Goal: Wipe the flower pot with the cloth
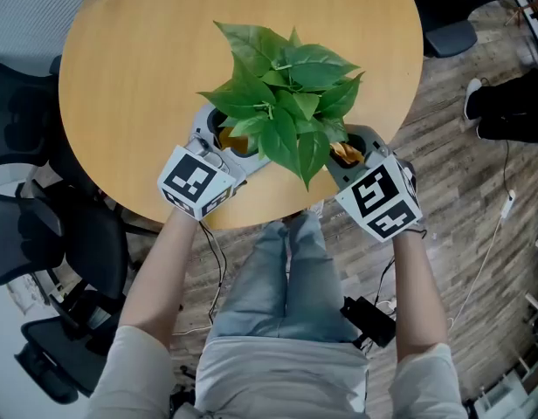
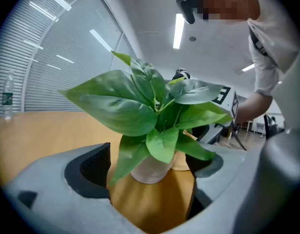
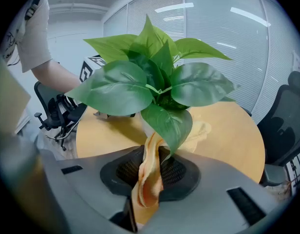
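The pot (image 2: 151,168) stands upright near the worktop (image 1: 138,68) edge closest to the person, mostly hidden from above under its plant (image 1: 286,94). The left gripper (image 1: 230,140) comes in from the pot's left. Its fingers (image 2: 94,162) are spread wide and press on nothing. The pot sits at their tips with a gap on each side, though I cannot tell whether it is between them or just past them. The right gripper (image 1: 349,151) faces the pot from the opposite side, its fingers (image 3: 184,172) clamped on the orange cloth (image 3: 149,179). The cloth runs straight ahead from them up to the pot's wall under the leaves. The pot therefore lies dead ahead of the cloth hand, which is the nearer one for wiping. The stroke should probably sweep round the upright wall, with the left fingers likely closing in to steady the pot.
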